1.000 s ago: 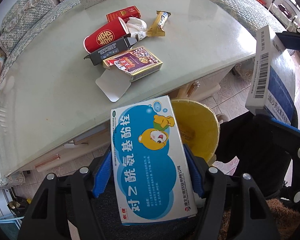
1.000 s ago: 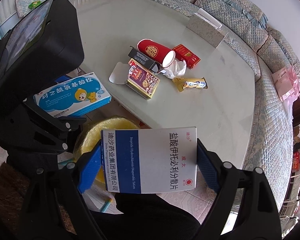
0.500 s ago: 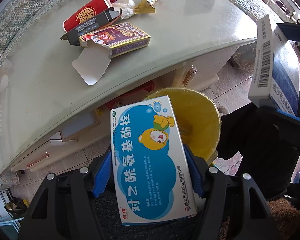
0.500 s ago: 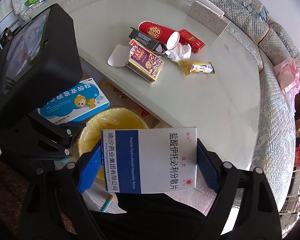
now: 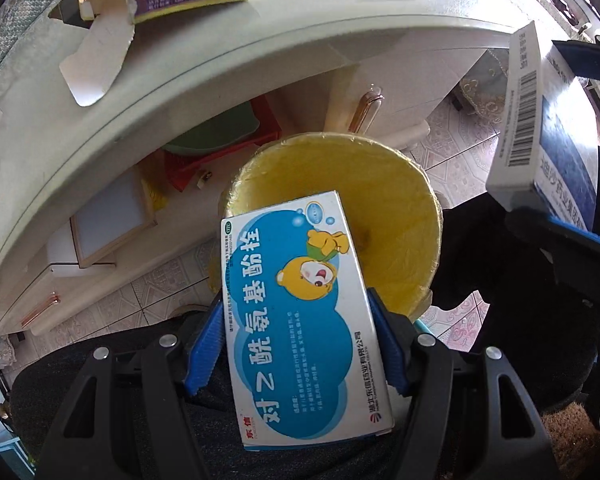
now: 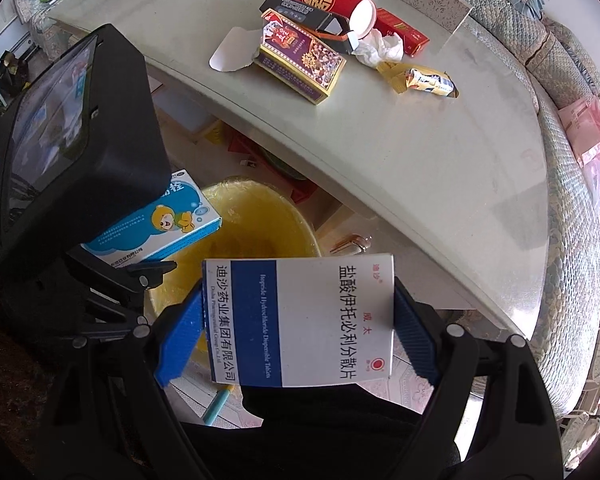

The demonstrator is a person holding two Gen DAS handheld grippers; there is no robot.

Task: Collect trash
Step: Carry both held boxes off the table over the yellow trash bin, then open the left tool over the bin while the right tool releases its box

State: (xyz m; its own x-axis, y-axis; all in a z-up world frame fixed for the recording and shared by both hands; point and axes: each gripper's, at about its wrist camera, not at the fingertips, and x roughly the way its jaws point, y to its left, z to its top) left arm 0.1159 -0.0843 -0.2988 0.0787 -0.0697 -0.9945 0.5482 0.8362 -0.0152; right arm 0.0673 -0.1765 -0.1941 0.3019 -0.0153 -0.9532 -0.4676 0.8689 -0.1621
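- Left tongs (image 5: 300,344) are clamped on the blue bear box (image 5: 296,316), right above the yellow bin (image 5: 396,216).
- Right tongs (image 6: 296,320) grip the white-and-blue box (image 6: 300,320); more trash lies on the bench (image 6: 420,152) beyond.

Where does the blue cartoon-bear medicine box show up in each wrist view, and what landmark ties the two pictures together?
Left wrist: cartoon-bear medicine box sits lower centre, clamped in the left hand-held gripper, overlapping the bin.
Right wrist: same box at centre left, partly hidden under the black gripper body.
Shared landmark: the yellow-lined trash bin below the table edge.
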